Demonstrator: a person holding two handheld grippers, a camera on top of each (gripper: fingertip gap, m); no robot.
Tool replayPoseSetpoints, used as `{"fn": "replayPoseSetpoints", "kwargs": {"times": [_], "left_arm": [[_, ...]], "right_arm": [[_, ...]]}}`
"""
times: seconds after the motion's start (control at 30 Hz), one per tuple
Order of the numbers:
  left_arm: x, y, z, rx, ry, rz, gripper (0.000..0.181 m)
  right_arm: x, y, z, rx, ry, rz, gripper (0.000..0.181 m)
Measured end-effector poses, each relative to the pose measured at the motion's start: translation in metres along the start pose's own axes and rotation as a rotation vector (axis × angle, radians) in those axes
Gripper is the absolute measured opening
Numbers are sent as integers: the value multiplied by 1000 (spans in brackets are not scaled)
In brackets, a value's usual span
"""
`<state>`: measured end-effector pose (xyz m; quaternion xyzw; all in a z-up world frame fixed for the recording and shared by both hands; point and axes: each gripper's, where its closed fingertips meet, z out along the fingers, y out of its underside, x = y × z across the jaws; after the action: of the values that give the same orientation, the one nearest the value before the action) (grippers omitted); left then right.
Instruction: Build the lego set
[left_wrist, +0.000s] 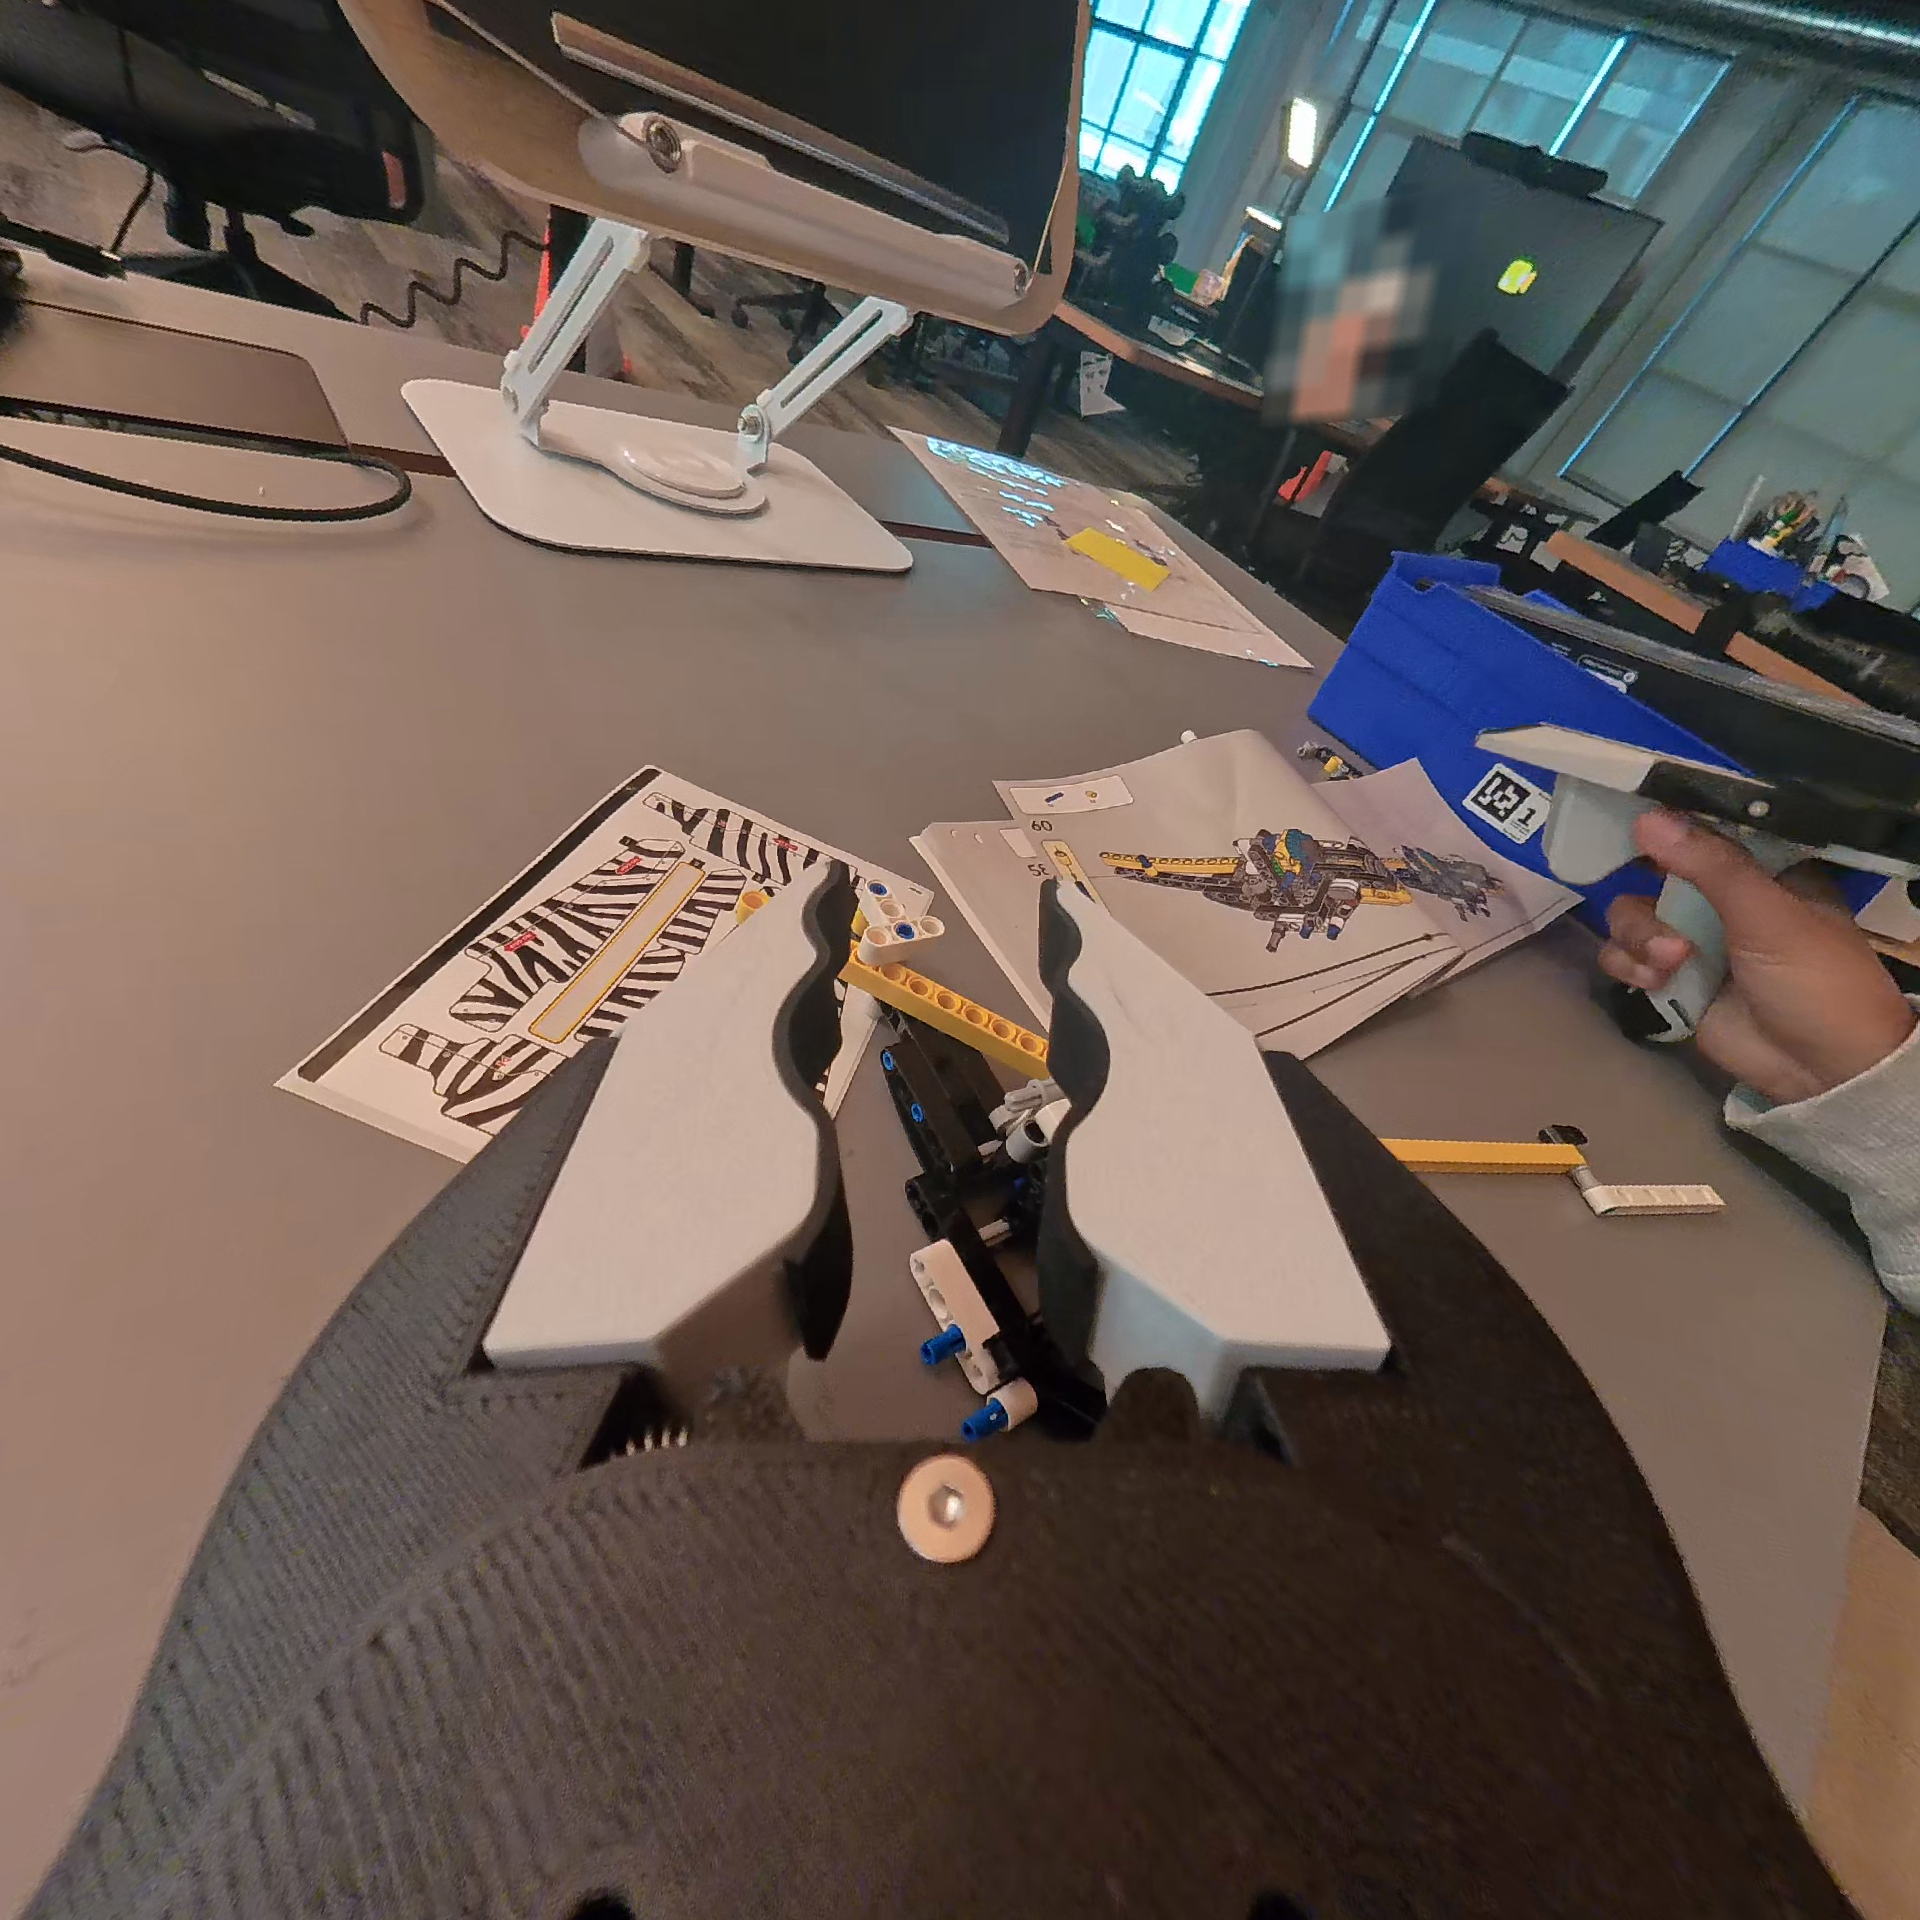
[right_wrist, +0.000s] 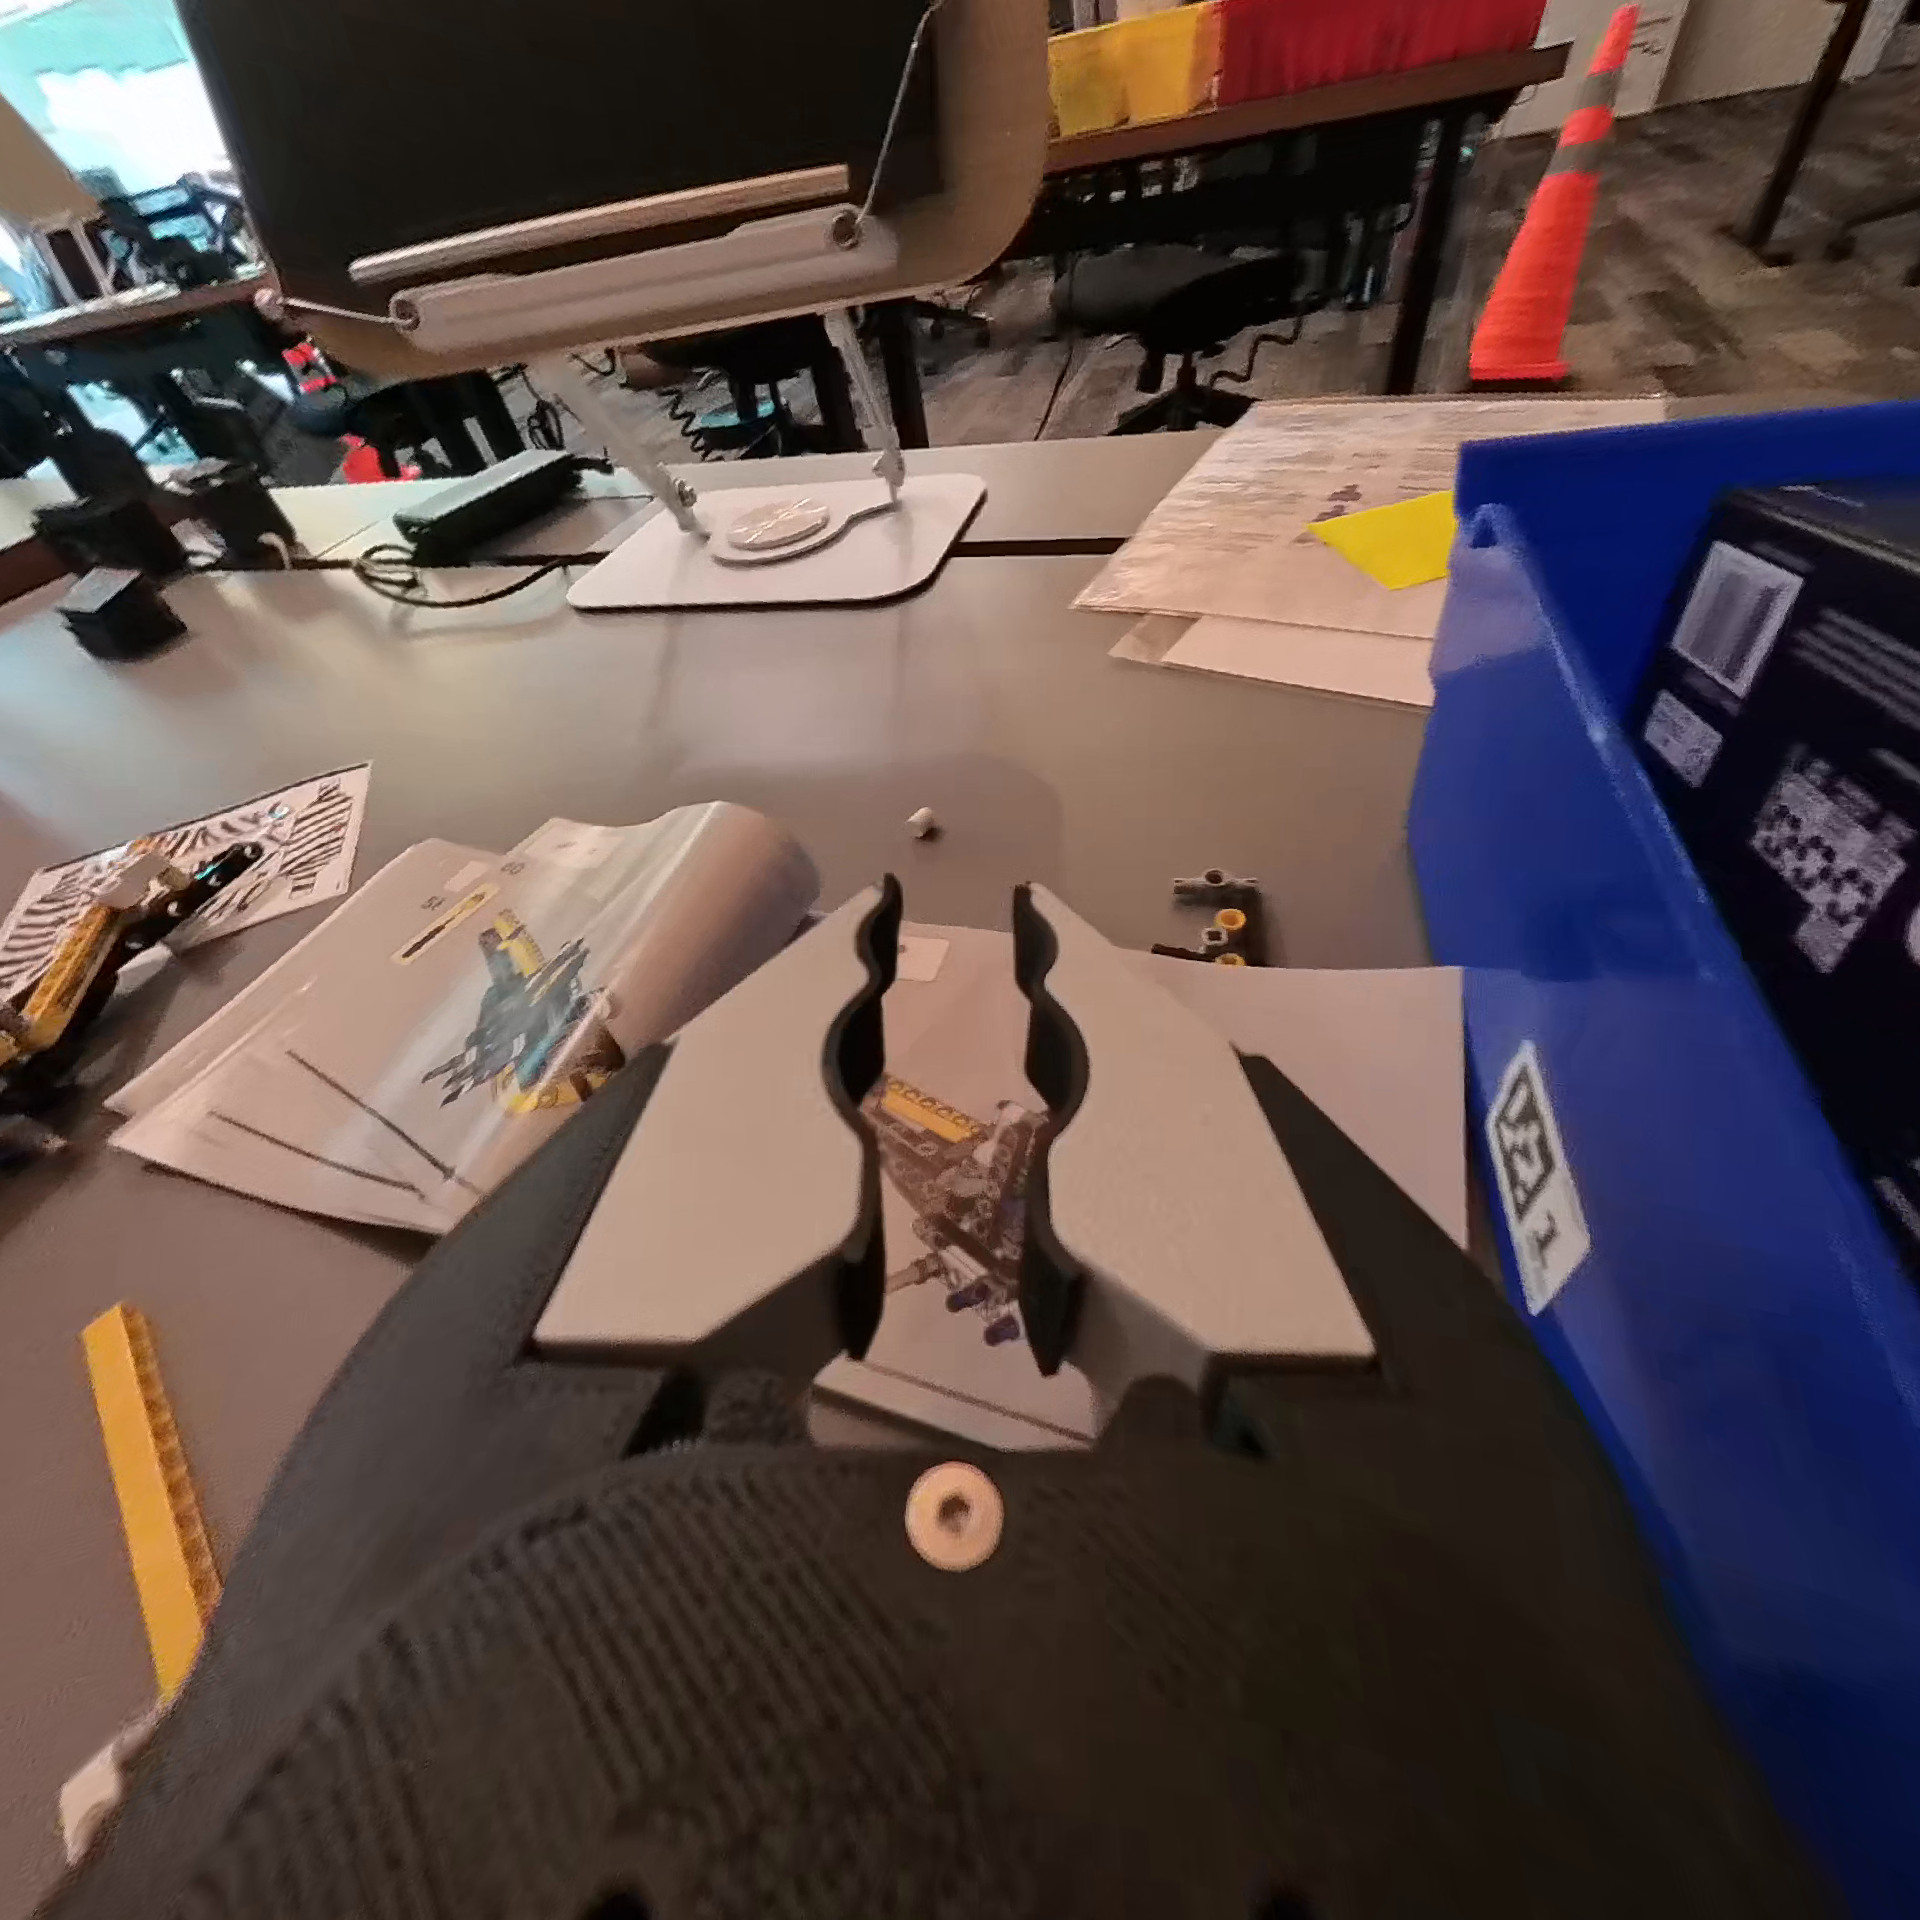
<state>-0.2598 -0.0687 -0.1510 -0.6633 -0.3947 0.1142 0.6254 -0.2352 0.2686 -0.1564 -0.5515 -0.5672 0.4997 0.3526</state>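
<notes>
My left gripper (left_wrist: 945, 883) is open, low over the table. A partly built lego assembly (left_wrist: 966, 1164) of black and yellow beams, white connectors and blue pins lies between its fingers, against the right finger; a gap shows at the left finger. The assembly also shows at the far left of the right wrist view (right_wrist: 104, 935). My right gripper (right_wrist: 956, 888) is open and empty, above the open instruction booklet (right_wrist: 416, 1039), next to the blue bin (right_wrist: 1558, 935). In the left wrist view the right gripper (left_wrist: 1579, 790) is at the right, held by a hand.
A long yellow beam (left_wrist: 1486, 1155) with a white end piece lies near the booklet (left_wrist: 1247, 883). A zebra sticker sheet (left_wrist: 582, 956) is under my left gripper. A small dark piece (right_wrist: 1216, 920) lies by the bin. A monitor stand (left_wrist: 665, 488) and papers (left_wrist: 1101, 540) are at the back. There is about 35 cm between the tips of the two grippers. My right gripper's tips are some 10 cm from the small dark piece (right_wrist: 1216, 920).
</notes>
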Motion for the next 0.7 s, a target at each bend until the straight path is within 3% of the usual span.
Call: {"fn": "replayPoseSetpoints", "kwargs": {"times": [0.3,0.43,0.6,0.7], "left_arm": [[0,0,0,0,0,1,34],[0,-1,0,1,3,-7,34],[0,0,0,-1,3,-4,34],[0,0,0,-1,2,-5,34]], "right_arm": [[6,-5,-8,13,63,-84,18],[8,-30,-22,119,114,-148,7],[22,-11,-15,52,118,-106,0],[23,-17,-18,73,108,-91,0]]}}
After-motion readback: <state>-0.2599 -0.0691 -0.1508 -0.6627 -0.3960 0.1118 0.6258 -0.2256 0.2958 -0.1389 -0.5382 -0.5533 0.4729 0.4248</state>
